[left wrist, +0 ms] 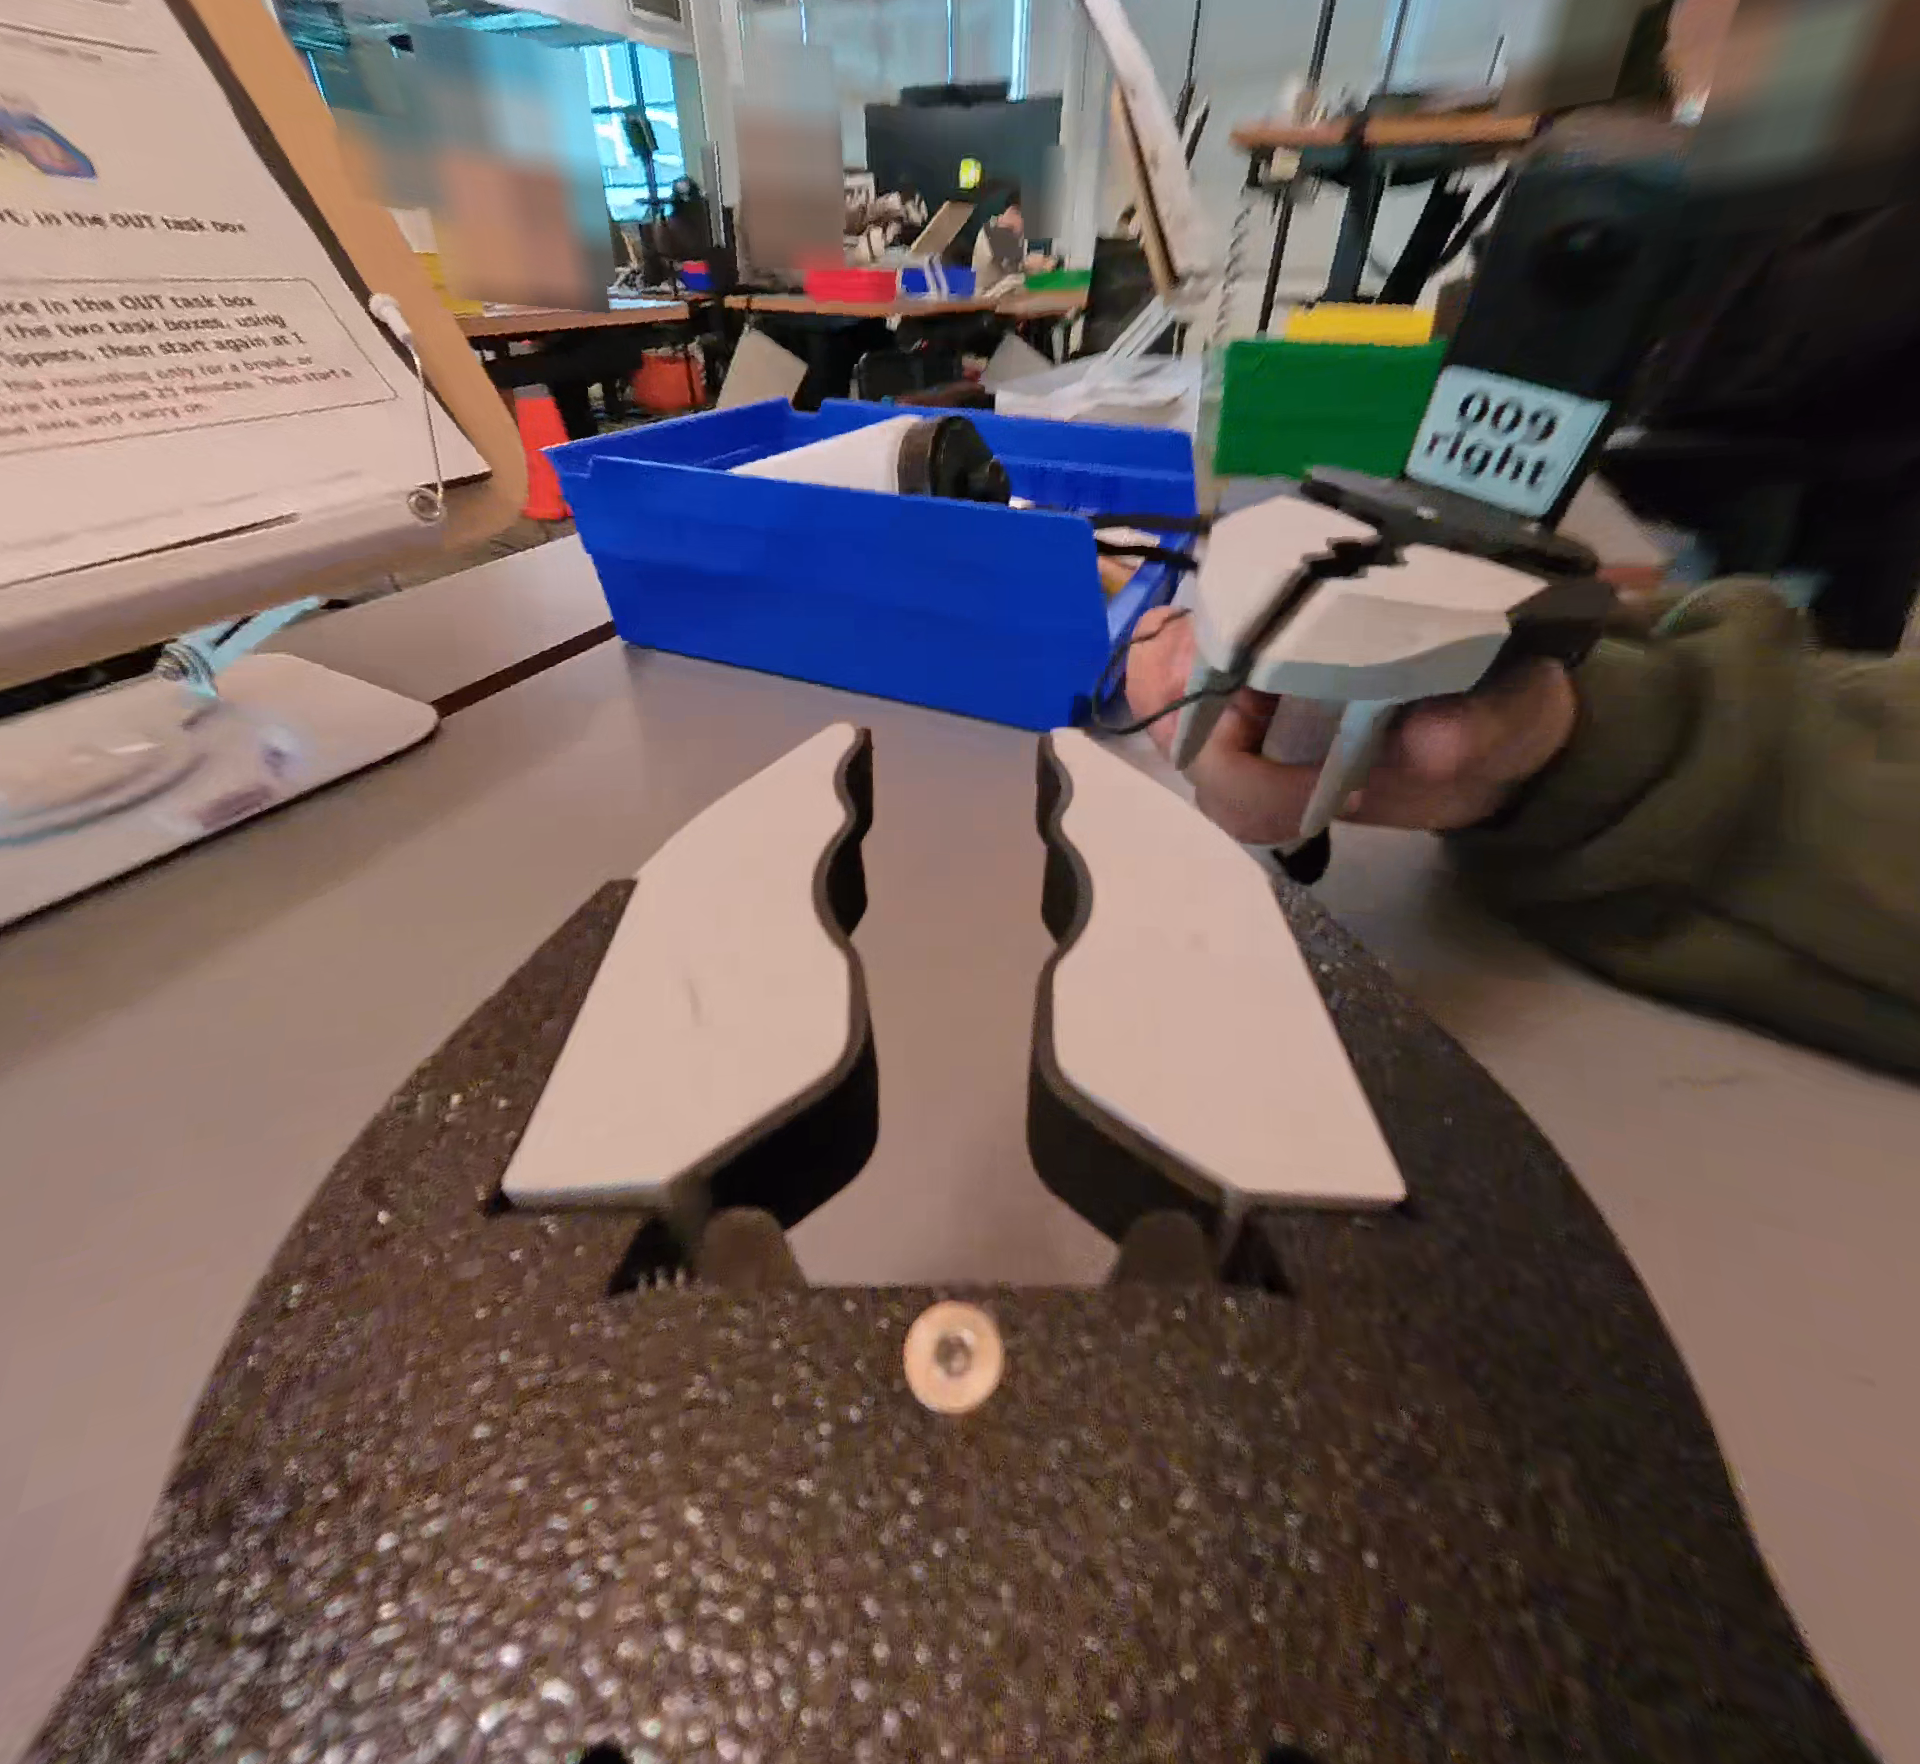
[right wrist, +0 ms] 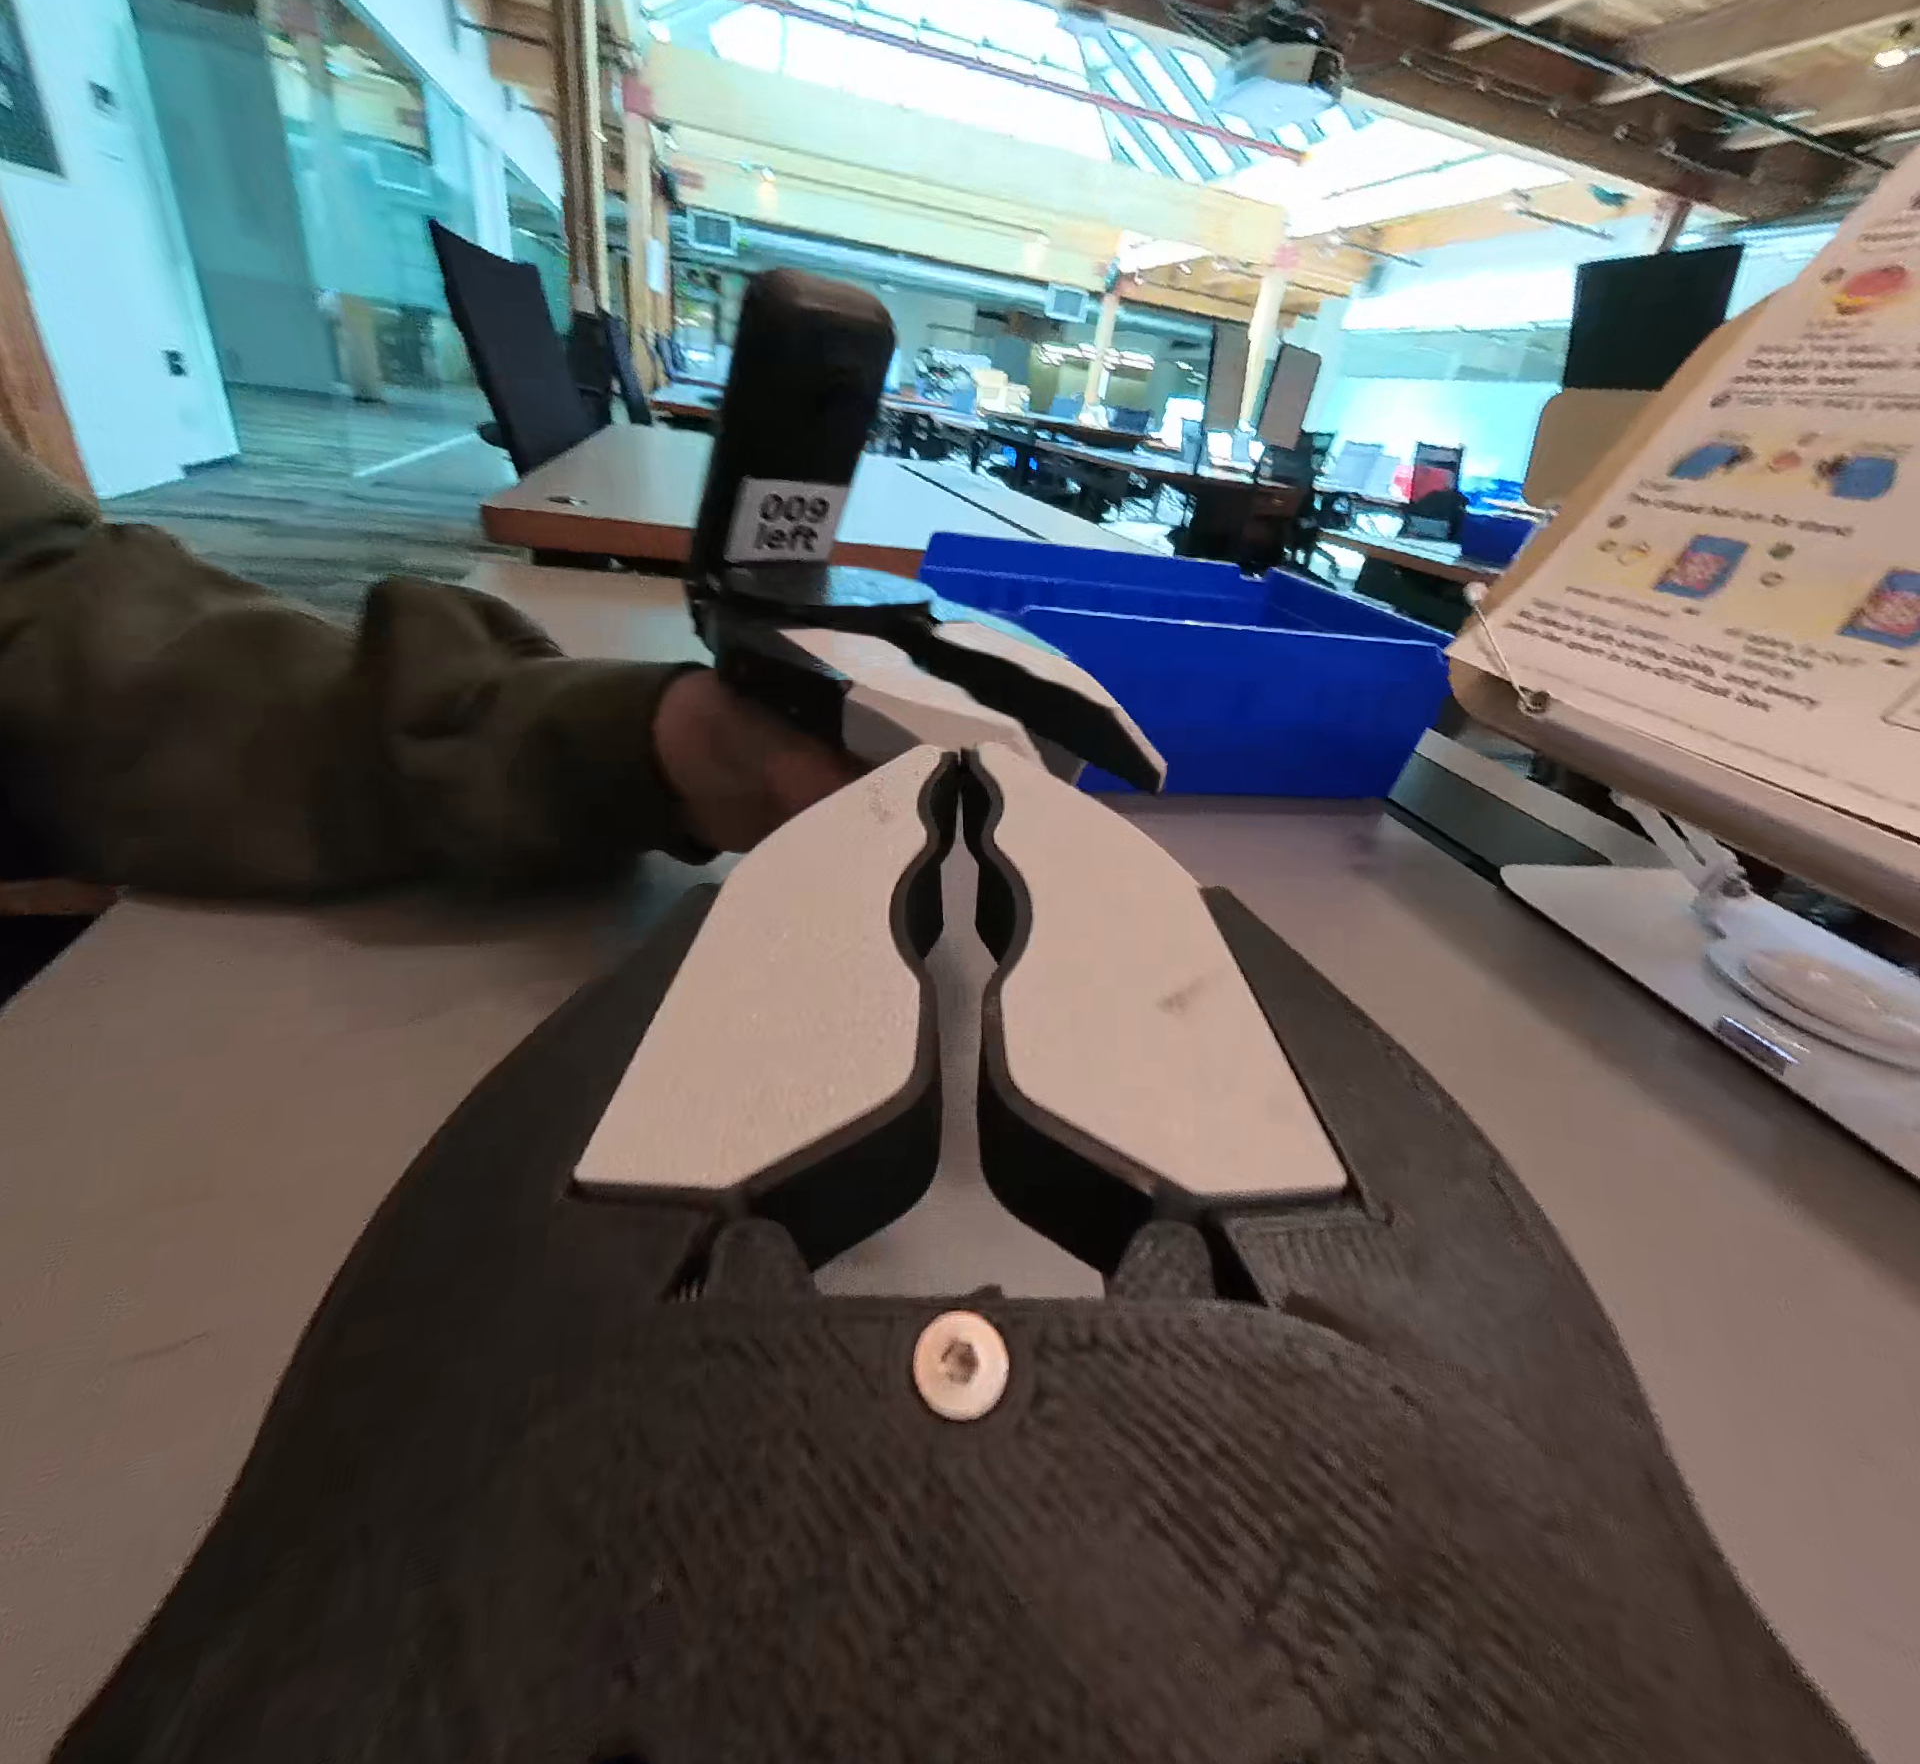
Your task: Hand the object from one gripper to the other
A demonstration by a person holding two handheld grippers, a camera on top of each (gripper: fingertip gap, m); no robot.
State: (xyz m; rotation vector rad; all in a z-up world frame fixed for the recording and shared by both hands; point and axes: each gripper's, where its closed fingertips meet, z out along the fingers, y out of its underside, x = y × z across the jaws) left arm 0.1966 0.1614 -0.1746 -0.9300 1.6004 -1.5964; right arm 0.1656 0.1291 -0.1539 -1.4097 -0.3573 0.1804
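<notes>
In the left wrist view my left gripper (left wrist: 956, 748) is open and empty, with only the grey table (left wrist: 416, 935) between its fingers. To its right, my right gripper (left wrist: 1205, 706) is shut, and a thin black cord (left wrist: 1127, 712) loops from its fingertips toward the blue bin (left wrist: 852, 592). In the right wrist view my right gripper (right wrist: 961, 764) has its tips pressed together, and the cord does not show there. The left gripper (right wrist: 1101, 764) is just beyond those tips, with its fingers apart.
The blue bin (right wrist: 1247, 675) stands on the table ahead and holds a white roll with a black cap (left wrist: 894, 457). An instruction board on a stand (left wrist: 187, 312) is at the left, also in the right wrist view (right wrist: 1714, 571). A green bin (left wrist: 1320, 405) is behind. About 5 centimeters separates my left fingertips from my right.
</notes>
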